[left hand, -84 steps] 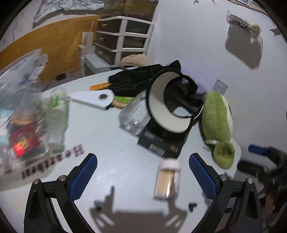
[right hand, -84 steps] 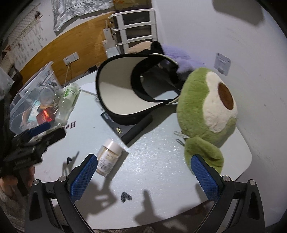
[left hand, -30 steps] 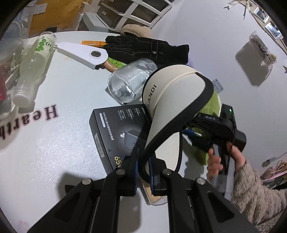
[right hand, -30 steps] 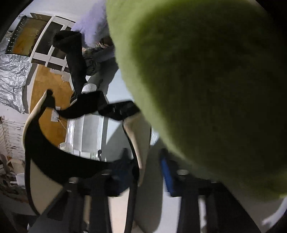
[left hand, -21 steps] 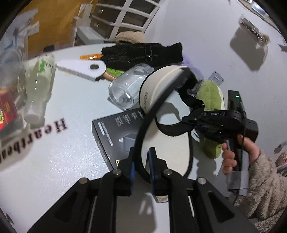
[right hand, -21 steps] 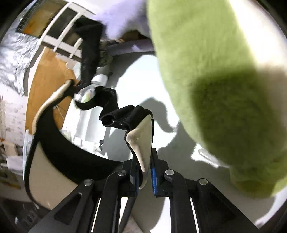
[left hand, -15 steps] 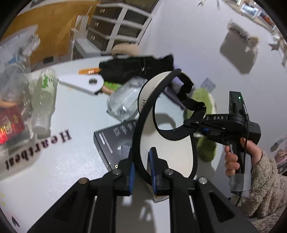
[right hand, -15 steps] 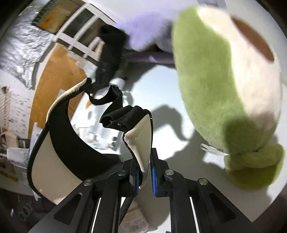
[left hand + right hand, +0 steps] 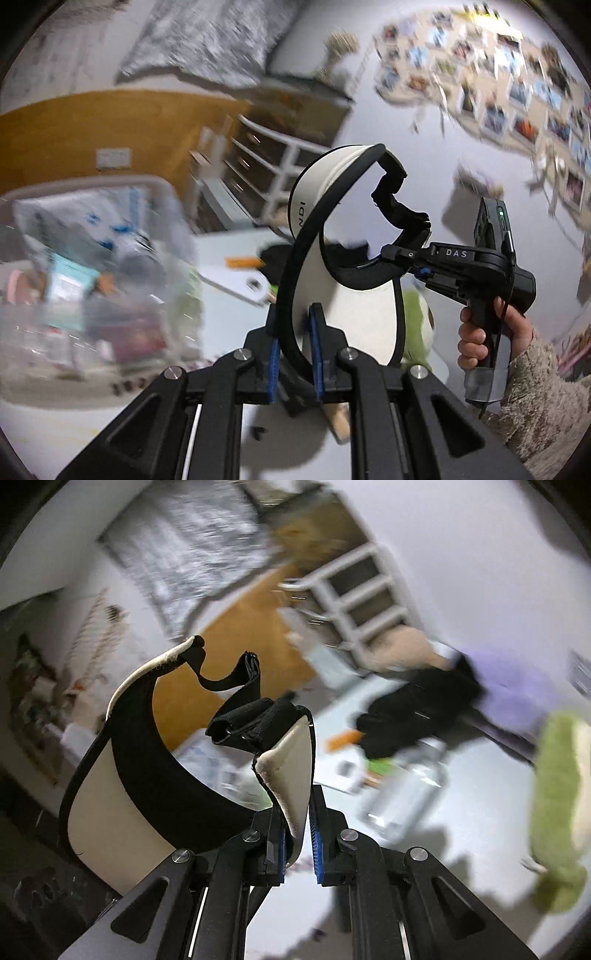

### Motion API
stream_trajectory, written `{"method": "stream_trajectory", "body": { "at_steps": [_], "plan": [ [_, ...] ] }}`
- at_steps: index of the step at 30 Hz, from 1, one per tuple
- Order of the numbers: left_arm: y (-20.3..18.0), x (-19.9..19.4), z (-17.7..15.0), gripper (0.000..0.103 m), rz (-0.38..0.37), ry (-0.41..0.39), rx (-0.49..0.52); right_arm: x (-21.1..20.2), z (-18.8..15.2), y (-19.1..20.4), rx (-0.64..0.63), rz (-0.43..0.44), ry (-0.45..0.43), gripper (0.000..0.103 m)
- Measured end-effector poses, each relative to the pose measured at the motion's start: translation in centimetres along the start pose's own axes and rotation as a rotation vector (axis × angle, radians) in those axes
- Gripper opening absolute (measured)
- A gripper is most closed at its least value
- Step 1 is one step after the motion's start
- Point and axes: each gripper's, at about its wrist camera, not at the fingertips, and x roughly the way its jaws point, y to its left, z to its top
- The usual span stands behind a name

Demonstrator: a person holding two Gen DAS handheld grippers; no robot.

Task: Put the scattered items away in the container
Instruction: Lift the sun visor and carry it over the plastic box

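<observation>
Two pieces of lettering can be read, both in the left wrist view. White capitals "DAS" stand on the black body of the right tongs point(image 9: 419, 258), just behind their tip. On the cream band of the visor point(image 9: 351, 314), dark capitals run upward; only the last three, "NDI", show. The pictures on the wall are too blurred to read.

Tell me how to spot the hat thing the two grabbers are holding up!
Look above the white table, next to the clear bin full of stuff. The left gripper and right gripper pinch a sun visor between them. It is the only cream thing with a black edge and strap, and it hangs in the air.
</observation>
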Motion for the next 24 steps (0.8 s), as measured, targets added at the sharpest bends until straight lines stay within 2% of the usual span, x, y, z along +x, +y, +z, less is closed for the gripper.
{"method": "stream_trajectory", "body": {
  "at_steps": [7, 14, 19, 24],
  "plan": [
    [7.2, -6.8, 3.5, 0.014, 0.121, -0.113, -0.035, 4.6, 1.9, 11.3, -0.161, 0.091, 0.028, 0.012],
    [15.6, -10.9, 6.6, 0.014, 0.208, -0.128, -0.080, 10.2, 0.4, 19.4, -0.308, 0.069, 0.098, 0.013],
    [20.5, -11.3, 8.3, 0.014, 0.233, -0.094, -0.112, 14.5, -1.9, 22.8, -0.413, -0.002, 0.168, 0.013],
    [23.8, -9.8, 9.3, 0.014, 0.233, -0.038, -0.117, 17.8, -4.2, 22.6, -0.369, -0.044, 0.295, 0.014]
  ]
}}
